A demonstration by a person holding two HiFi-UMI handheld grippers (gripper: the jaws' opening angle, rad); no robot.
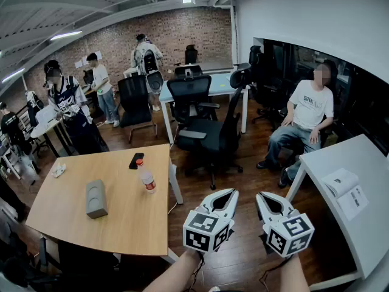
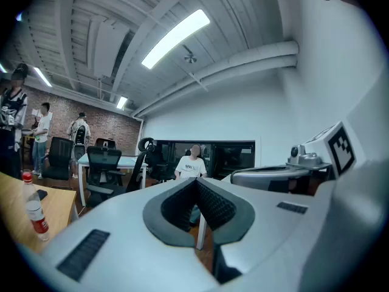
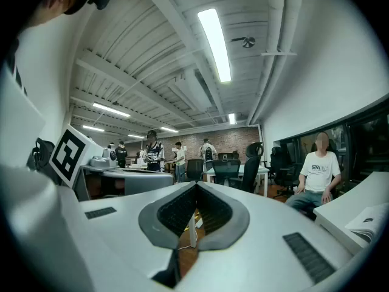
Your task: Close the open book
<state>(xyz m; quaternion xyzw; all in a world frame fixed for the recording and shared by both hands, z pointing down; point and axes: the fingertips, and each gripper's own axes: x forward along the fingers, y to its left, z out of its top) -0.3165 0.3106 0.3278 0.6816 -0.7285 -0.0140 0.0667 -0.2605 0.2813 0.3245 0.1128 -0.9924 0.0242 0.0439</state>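
Bare forearms come up from the bottom edge of the head view, side by side and held level, each carrying a gripper out over the dark wood floor.

Left forearm (image 1: 176, 275) angles toward one o'clock. The left gripper (image 1: 230, 193) has its marker cube nearest the wearer, and its white jaws taper away from the cube. In the left gripper view the left gripper (image 2: 196, 180) shows its ribbed dark pads pressed together at the tips, clenched on nothing.

Right forearm (image 1: 293, 275) leans toward eleven o'clock, so the two tools nearly converge without touching. The right gripper (image 1: 262, 196) is likewise clamped empty: in the right gripper view the right gripper (image 3: 196, 184) has its pads meeting at the tips, with only floor showing behind them.

Off at nine o'clock from the left gripper stands a wooden table (image 1: 121, 224) bearing a grey box (image 1: 96, 198), a bottle (image 1: 146, 176) with a red cap, and a dark phone (image 1: 136, 160). At twelve o'clock, well beyond both tools, is a black office chair (image 1: 209, 132). At about one o'clock a person (image 1: 307, 117) in a white shirt sits by the dark windows.

The open book (image 1: 345, 187) lies at three o'clock from the right gripper, well apart from it, on the white table (image 1: 358, 157), its pages spread flat. The right gripper view catches its edge (image 3: 368, 221) at four o'clock.
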